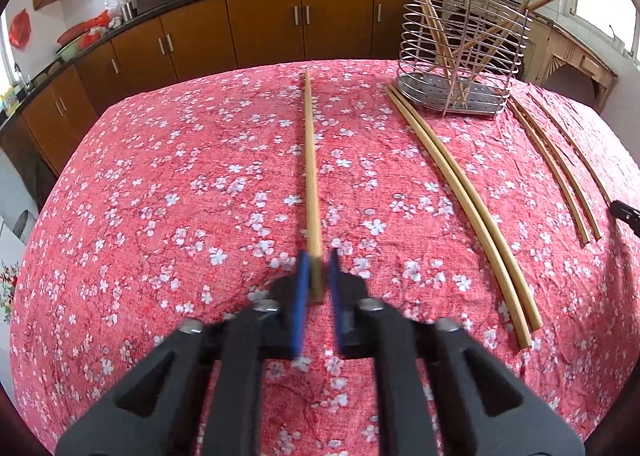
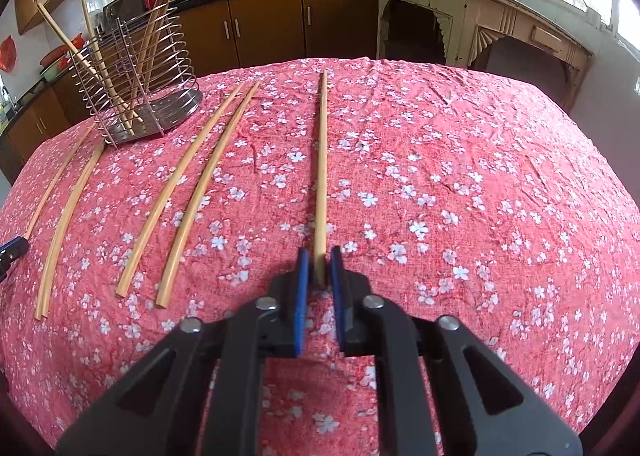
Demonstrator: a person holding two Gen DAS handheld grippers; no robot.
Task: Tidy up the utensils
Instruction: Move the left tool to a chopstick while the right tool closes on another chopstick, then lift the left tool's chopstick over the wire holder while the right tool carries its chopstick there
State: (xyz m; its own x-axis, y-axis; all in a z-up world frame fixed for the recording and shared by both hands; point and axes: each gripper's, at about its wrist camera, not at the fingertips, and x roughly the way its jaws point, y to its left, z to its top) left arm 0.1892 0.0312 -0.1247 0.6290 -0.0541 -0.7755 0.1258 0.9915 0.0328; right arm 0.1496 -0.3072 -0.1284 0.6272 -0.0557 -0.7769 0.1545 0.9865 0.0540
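Observation:
My left gripper (image 1: pixel 318 258) is shut on the near end of a bamboo chopstick (image 1: pixel 311 171) that points straight ahead over the red floral tablecloth. My right gripper (image 2: pixel 320 254) is shut on the near end of another chopstick (image 2: pixel 321 159). A wire chopstick holder (image 1: pixel 460 51) stands at the far right in the left wrist view and holds several chopsticks; it also shows at the far left in the right wrist view (image 2: pixel 136 87). A pair of chopsticks (image 1: pixel 468 199) lies right of my left gripper. Two pairs (image 2: pixel 184 191) lie left of my right gripper.
The table (image 1: pixel 160 215) is covered with a red flowered cloth. Brown kitchen cabinets (image 1: pixel 264 23) with woks on the counter run behind it. A cream sideboard (image 2: pixel 480 27) stands at the back right. The other gripper's tip shows at the right edge (image 1: pixel 626 213).

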